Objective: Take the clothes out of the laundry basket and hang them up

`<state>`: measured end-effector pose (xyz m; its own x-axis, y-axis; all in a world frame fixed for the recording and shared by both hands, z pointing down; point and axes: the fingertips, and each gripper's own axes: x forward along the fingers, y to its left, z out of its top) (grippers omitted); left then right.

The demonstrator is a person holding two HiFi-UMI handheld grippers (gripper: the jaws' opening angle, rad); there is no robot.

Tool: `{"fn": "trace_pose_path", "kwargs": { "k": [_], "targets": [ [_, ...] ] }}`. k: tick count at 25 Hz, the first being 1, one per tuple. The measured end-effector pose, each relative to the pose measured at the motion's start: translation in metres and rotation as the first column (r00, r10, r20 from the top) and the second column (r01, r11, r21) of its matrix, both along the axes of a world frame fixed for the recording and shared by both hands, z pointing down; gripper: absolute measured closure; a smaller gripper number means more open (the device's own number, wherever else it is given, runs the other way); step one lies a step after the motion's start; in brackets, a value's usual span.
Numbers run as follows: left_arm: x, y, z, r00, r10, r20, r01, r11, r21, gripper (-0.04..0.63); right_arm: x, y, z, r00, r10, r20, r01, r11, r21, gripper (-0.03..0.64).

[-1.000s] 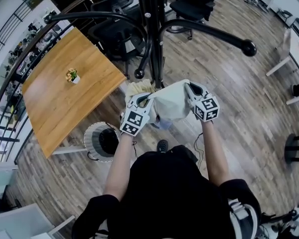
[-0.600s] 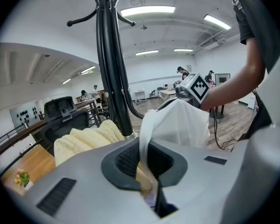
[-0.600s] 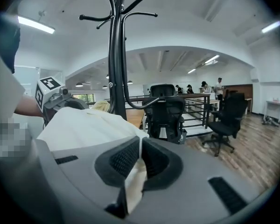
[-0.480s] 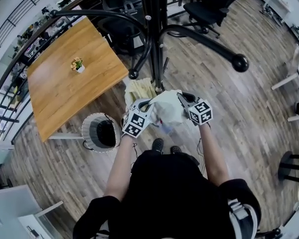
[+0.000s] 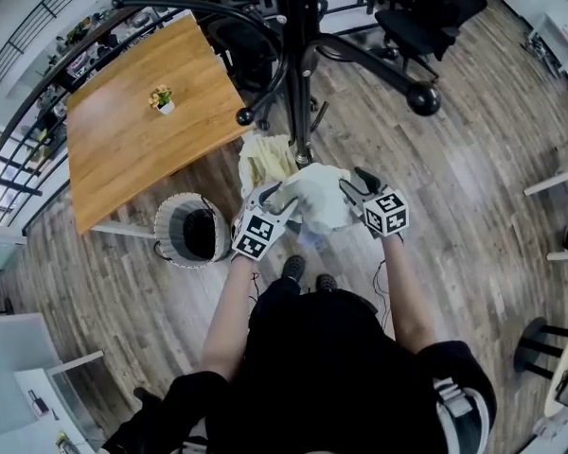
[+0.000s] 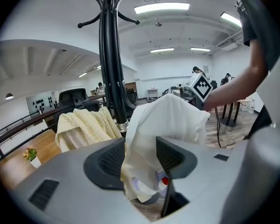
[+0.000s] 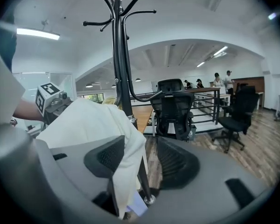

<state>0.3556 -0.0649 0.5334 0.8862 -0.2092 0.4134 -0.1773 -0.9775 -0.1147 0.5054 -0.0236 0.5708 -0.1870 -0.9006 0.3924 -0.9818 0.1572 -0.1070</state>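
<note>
Left gripper [image 6: 140,157]: its jaws stood apart, having just been opening. A fold of the white garment [image 5: 320,197] hung down through the gap. It seemed to brush one pad, but neither pad pressed on it.
Right gripper [image 7: 137,161]: its jaws were also apart and had just been opening. The garment's edge lay draped over the left jaw, and the rest of the gap showed bare floor [image 5: 454,187] and the foot of the coat stand [image 5: 298,64].
White garment: I had it bunched up between my two grippers, in front of me and just beside the coat stand's pole. From the left gripper view it rose to a peak above the jaws. I could not tell whether a hook carried it.
Cream towel [image 5: 268,157]: it hung on the coat stand on its left side, touching the pole and just beside the white garment.
Coat stand: black and upright, with curved arms ending in round knobs spread out above my grippers.
Laundry basket [image 5: 168,235]: it sat on the floor to my left, just beside the desk's near edge and near my left gripper.
Desk [image 5: 123,168]: wooden, to the left of the coat stand.
Potted plant [image 5: 161,97]: small, standing alone toward the desk's far edge.
Office chair [image 7: 173,107]: black, standing on the floor behind the coat stand.
</note>
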Motion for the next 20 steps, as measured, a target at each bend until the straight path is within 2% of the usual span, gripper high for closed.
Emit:
{"fn": "trace_pose_path", "kwargs": {
  "k": [4, 9, 13, 17, 20],
  "targets": [
    [-0.010, 0.006, -0.002, 0.999, -0.048, -0.010, 0.048, 0.999, 0.005, 0.383, 0.005, 0.011, -0.003, 1.000, -0.001, 0.018, 0.000, 1.000, 0.016, 0.377],
    [-0.017, 0.018, -0.013, 0.991, -0.108, -0.084, 0.106, 0.994, -0.033, 0.383, 0.007, 0.028, -0.008, 0.999, -0.020, 0.032, 0.019, 0.999, 0.037, 0.379],
    [-0.022, 0.027, -0.018, 0.983, -0.144, -0.110, 0.141, 0.989, -0.035, 0.383, 0.012, 0.039, -0.014, 0.999, -0.020, 0.036, 0.018, 0.998, 0.059, 0.391],
    [-0.032, 0.033, -0.021, 0.973, -0.195, -0.123, 0.190, 0.981, -0.048, 0.383, 0.014, 0.051, -0.020, 0.998, -0.021, 0.066, 0.016, 0.996, 0.086, 0.432],
    [-0.041, 0.034, -0.025, 0.960, -0.240, -0.146, 0.234, 0.970, -0.062, 0.385, 0.007, 0.054, -0.027, 0.998, -0.054, 0.035, 0.050, 0.993, 0.105, 0.490]
  ]
}}
